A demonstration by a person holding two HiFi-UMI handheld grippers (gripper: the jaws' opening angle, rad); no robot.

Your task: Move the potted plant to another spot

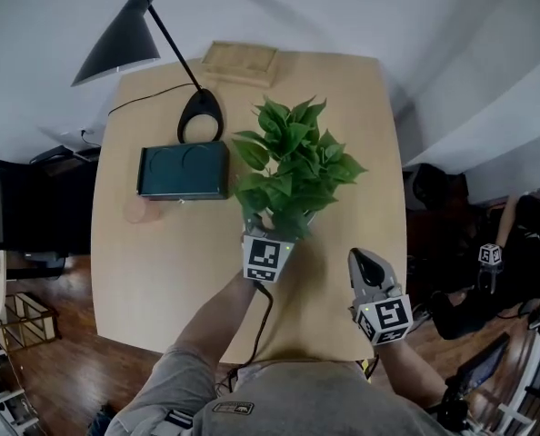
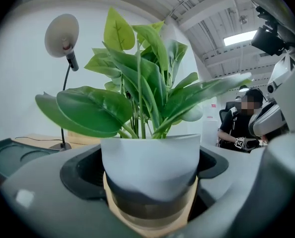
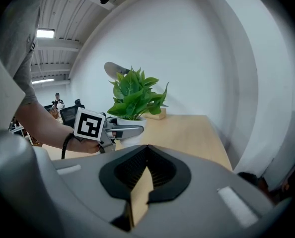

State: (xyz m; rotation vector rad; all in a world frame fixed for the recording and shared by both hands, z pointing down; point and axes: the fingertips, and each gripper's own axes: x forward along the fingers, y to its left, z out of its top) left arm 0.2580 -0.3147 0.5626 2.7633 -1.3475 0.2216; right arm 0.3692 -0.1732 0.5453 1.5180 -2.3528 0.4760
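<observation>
One potted plant [image 1: 293, 166] is just to the right of the one black lamp [image 1: 200, 114] on the table [image 1: 361, 107]. The left gripper [image 1: 272, 232] pinches its white pot from two sides. The right gripper [image 1: 368, 266], farther right of the lamp, has its jaws pressed together and holds nothing. One dark tray [image 1: 183, 170] lies just below the lamp's base.

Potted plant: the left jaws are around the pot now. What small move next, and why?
Probably lift the left gripper straight up a little. Its jaws are shut on the potted plant, whose pot seems to rest on the table; clearing the surface first should avoid dragging or tipping it. The right gripper is shut and empty.
</observation>
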